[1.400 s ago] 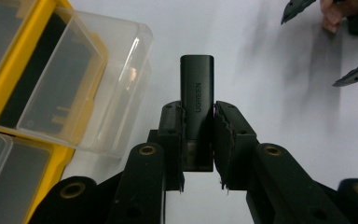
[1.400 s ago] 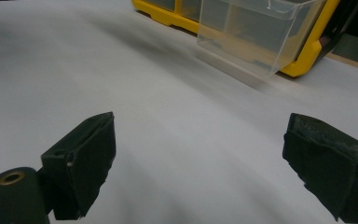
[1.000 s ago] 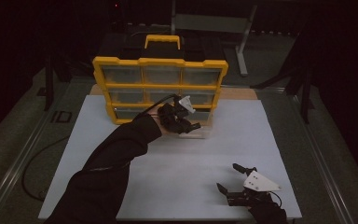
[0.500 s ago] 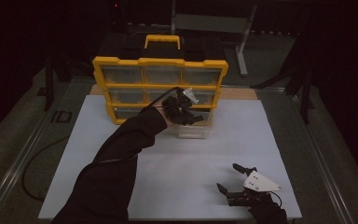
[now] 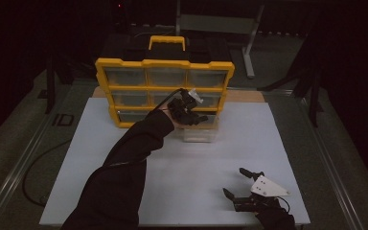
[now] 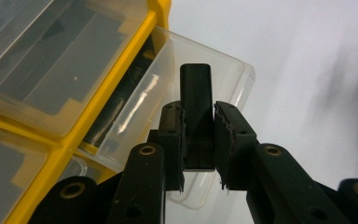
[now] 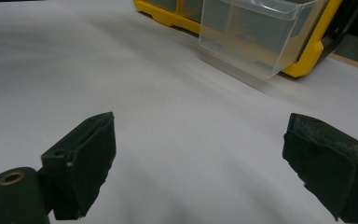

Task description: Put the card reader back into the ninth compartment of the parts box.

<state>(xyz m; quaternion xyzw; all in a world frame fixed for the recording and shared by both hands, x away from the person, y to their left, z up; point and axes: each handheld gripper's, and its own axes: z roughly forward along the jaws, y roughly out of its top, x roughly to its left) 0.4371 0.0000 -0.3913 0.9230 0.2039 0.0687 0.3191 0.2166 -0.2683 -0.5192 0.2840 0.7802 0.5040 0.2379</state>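
While its jaws pinch a small black block (image 6: 196, 116) between them, the left hand-held gripper (image 5: 186, 108) hangs over the clear drawer (image 5: 200, 129) that is pulled out of the bottom row of the yellow organiser (image 5: 165, 91), near the far edge of the worktop (image 5: 124, 191). From the left gripper view the block stands upright in the pads above the open drawer, so it looks ready to be lowered or let go there. The grip covers only the lower part of the block; if the jaws ease unevenly it could tip and strike the drawer's thin rim or fall beside it. The drawer juts well out from the frame, and a downward knock might pull it free. The right hand-held gripper (image 5: 243, 188) rests by the near right corner of the worktop, its jaws spread wide with nothing between them. A white sheet covers the worktop, bare apart from the organiser. The room beyond is dark, with a metal stand (image 5: 251, 43) behind the organiser and a cable (image 5: 38, 167) on the floor to the left.
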